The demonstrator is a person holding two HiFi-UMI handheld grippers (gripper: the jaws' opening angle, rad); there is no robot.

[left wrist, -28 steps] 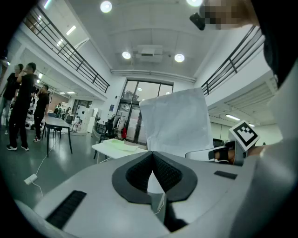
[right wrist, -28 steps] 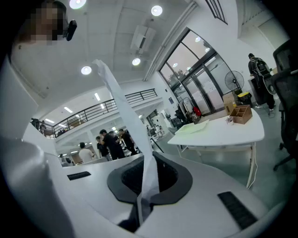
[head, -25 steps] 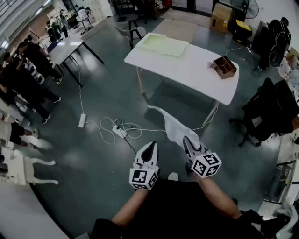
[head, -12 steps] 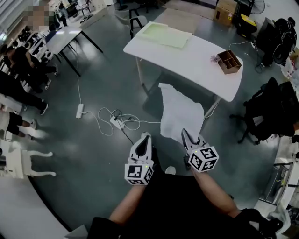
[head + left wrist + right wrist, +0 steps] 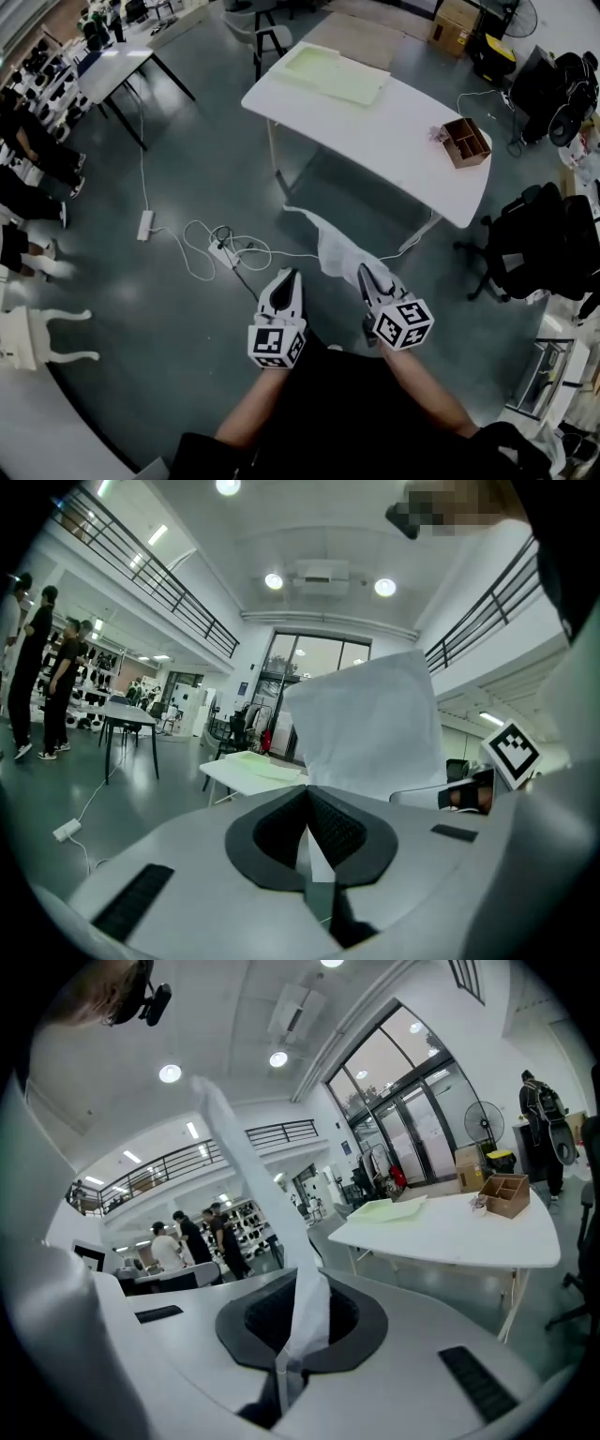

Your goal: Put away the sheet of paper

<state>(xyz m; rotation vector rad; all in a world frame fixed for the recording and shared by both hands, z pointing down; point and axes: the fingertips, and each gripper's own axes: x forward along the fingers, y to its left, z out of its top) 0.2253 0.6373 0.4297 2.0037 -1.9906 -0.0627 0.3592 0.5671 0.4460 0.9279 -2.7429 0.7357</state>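
Observation:
A white sheet of paper hangs out ahead of my right gripper, which is shut on its near edge; the sheet droops toward the floor. In the right gripper view the paper rises from between the closed pads of the right gripper. My left gripper is beside it, jaws together. In the left gripper view the paper stands just past the left gripper. A white sliver shows between those pads; I cannot tell if it is paper.
A white table stands ahead with a wooden organiser box and pale green sheets on it. Cables and a power strip lie on the grey floor. A black chair is at the right, people at the left.
The sheet swung up and spread wide half a second ago, then dropped again to a low, narrow droop. Both grippers stayed side by side and shut.

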